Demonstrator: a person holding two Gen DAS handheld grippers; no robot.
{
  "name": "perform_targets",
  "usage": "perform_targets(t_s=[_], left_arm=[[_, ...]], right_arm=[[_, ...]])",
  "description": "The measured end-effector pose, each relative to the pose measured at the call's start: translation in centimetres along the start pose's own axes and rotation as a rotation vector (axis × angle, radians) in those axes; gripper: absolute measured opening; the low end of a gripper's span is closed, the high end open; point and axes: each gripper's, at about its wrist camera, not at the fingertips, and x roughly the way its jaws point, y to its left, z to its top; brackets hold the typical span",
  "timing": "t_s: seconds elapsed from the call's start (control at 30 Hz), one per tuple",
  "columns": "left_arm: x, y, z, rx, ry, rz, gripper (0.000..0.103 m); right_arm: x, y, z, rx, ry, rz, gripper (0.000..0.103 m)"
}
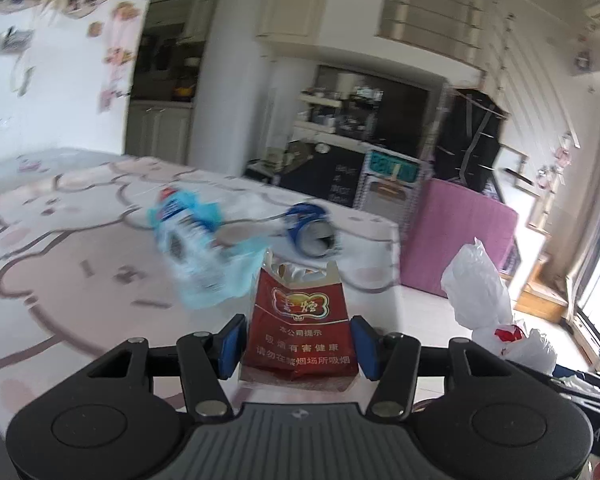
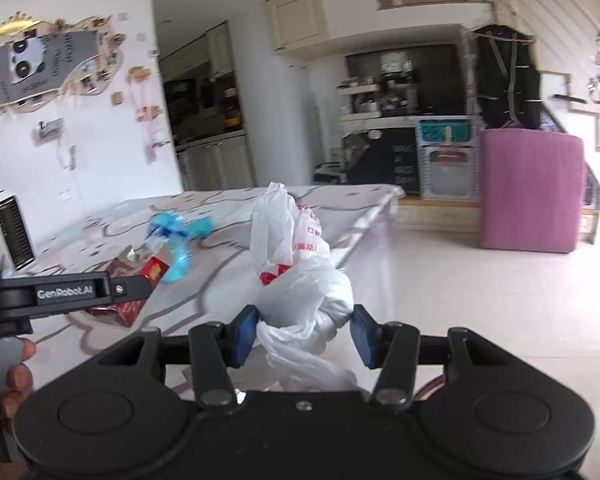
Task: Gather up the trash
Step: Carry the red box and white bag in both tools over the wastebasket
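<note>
A: Trash check: the cigarette pack (image 1: 300, 320) sits clamped half-wide in your left tongs (image 1: 299, 346), lifted off the bench (image 1: 60, 240).
B: And the white bag (image 2: 300, 280)?
A: In your right tongs (image 2: 303, 336), jaws half-wide around its twisted neck, beside the pack.
B: What's left?
A: The blue wrapper (image 1: 196, 248) and blue can (image 1: 310, 232) lie on the bench beyond the pack, not yet bagged.
</note>
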Motion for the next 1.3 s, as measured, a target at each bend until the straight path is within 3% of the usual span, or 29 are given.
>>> perform_targets(t_s=[0.27, 0.5, 0.8, 0.93, 1.3], left_arm=[[0.3, -6.3, 0.4, 0.063, -0.015, -0.109, 0.056], [2.1, -12.3, -1.1, 0.108, 0.054, -0.209, 0.056], [8.5, -17.7, -5.7, 0.14, 0.268, -0.272, 0.056], [12.2, -18.6, -8.1, 0.138, 0.388, -0.284, 0.056], [20.7, -20.6, -14.1, 0.195, 0.628, -0.28, 0.056]], right_arm=[[-2.9, -5.4, 0.7, 0.061, -0.044, -0.115, 0.051], [-3.9, -10.3, -0.6, 0.108, -0.014, -0.236, 0.051], [-2.3, -15.7, -3.1, 0.178, 0.102, -0.36, 0.051], [-0.5, -17.7, -4.8, 0.27, 0.166, -0.317, 0.051], [6.0, -21.8, -7.4, 0.319, 0.369, -0.375, 0.051]])
